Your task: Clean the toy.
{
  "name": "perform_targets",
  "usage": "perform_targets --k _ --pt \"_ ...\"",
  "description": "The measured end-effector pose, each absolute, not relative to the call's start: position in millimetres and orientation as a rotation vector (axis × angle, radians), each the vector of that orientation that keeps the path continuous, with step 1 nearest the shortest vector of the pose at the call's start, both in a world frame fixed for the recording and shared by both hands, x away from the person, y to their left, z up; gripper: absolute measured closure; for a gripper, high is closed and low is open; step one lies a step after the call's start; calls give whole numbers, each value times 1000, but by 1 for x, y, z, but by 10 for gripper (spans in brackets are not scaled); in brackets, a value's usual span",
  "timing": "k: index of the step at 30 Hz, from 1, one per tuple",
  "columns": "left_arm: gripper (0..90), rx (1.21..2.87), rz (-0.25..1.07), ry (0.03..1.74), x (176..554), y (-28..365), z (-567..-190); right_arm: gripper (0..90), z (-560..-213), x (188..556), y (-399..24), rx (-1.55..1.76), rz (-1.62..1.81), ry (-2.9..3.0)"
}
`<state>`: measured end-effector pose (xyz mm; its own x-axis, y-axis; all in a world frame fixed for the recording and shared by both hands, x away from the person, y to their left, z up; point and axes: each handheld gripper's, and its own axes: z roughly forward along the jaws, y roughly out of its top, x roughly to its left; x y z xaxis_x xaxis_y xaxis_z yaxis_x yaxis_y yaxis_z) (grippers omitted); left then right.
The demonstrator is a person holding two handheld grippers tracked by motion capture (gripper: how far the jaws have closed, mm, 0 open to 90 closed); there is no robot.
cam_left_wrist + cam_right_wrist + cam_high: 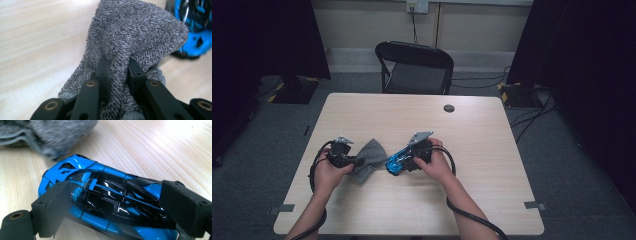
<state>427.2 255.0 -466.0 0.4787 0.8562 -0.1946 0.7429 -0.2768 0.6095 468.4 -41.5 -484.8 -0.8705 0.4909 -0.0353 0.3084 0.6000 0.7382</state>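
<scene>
Grey cloth point(135, 32) – rough looped terry, matt. Toy car point(105, 202) – glossy blue-black plastic. Counter point(422, 210) – pale wood grain, smooth.

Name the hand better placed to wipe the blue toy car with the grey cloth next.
Left, probably. The left gripper is shut on the grey cloth, bunched beside the blue toy car. The right gripper is clamped across the car on the table, so it should steady it.

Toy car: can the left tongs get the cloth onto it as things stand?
Probably yes. The left tongs are shut on the grey cloth, and the blue toy car, clamped in the right tongs, sits right beside it with nothing between.
</scene>
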Motion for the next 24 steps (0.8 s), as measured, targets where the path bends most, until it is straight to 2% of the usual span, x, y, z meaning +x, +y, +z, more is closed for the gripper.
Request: perform_targets --k 13,24 --pt "745 2070 249 1266 485 220 -451 103 -486 468 -42 656 1145 2587" --pt "735 2124 251 1208 523 166 -463 103 -486 468 -42 654 1149 2589"
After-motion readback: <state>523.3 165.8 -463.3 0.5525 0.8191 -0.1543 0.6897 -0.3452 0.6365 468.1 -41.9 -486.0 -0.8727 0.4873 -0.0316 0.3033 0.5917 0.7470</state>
